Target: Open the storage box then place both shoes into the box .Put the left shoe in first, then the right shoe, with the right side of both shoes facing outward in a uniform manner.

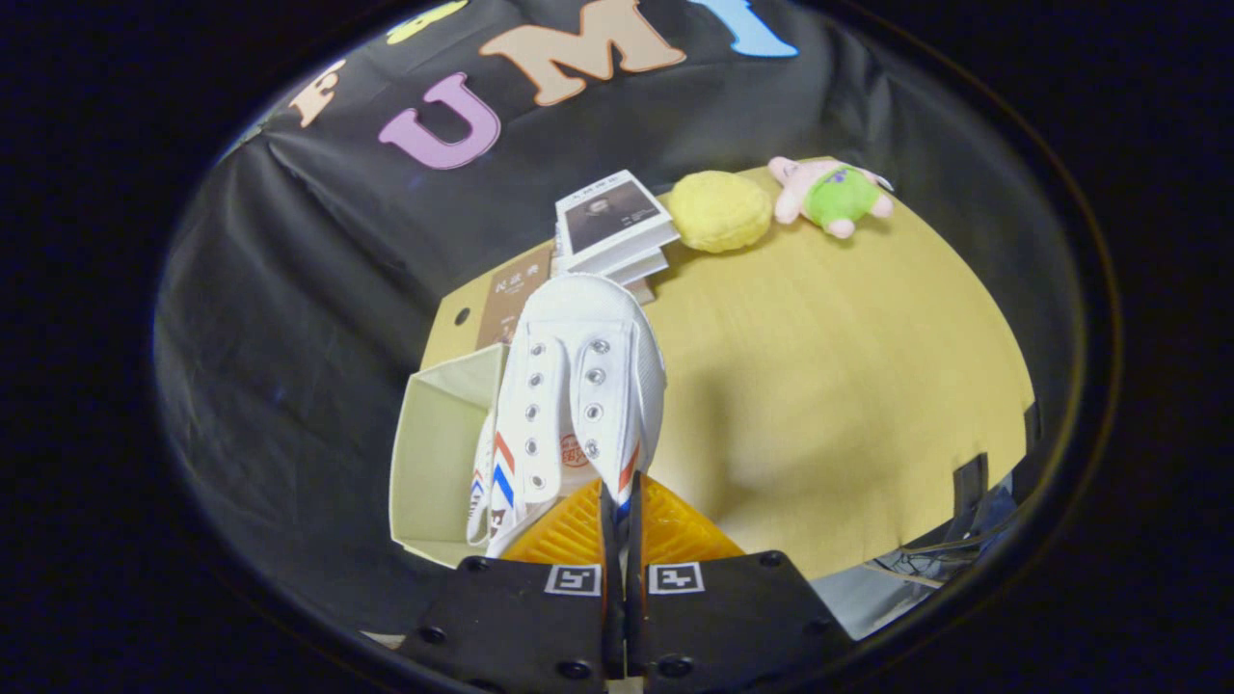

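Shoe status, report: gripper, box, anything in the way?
Hand-held gripper shut on white shoe, pinching its side wall. Shoe held beside open storage box; another shoe already in it. Books and plush toys beyond, well apart.

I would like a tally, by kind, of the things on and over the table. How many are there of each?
Shoes: 2, one white shoe pinched between the gripper fingers, one second shoe in the storage box
Storage boxes: 1
Books: 3, a stack of two and a brown book
Plush toys: 2, yellow plush and pink plush
Total: 8
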`<act>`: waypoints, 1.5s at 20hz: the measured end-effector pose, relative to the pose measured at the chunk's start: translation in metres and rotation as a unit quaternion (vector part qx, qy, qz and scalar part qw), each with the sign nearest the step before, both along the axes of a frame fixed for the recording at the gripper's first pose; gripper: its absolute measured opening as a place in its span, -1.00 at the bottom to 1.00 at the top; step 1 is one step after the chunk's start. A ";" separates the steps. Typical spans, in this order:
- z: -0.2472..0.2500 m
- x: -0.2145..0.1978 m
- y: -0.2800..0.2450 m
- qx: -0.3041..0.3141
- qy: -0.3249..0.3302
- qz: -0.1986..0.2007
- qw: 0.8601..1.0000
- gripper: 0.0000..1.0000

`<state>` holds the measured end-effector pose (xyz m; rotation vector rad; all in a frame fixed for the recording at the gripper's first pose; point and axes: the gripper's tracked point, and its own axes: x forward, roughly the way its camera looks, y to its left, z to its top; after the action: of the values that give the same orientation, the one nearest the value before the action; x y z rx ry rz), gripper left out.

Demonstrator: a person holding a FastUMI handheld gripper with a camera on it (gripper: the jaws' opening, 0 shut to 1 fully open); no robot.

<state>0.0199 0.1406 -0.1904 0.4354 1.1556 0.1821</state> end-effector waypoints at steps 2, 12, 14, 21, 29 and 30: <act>0.006 0.002 0.022 0.010 -0.004 0.009 1.000 -0.92; 0.004 0.005 0.120 0.043 -0.002 0.037 0.998 -0.92; -0.002 0.003 0.134 0.044 0.005 0.046 0.998 -0.91; -0.019 0.005 0.159 0.034 -0.007 0.066 0.997 -0.36; 0.029 0.004 0.126 0.021 -0.124 0.062 0.990 1.00; 0.038 0.002 0.115 0.011 -0.147 0.060 0.987 1.00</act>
<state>0.0214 0.2555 -0.1522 0.3441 0.8901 0.3530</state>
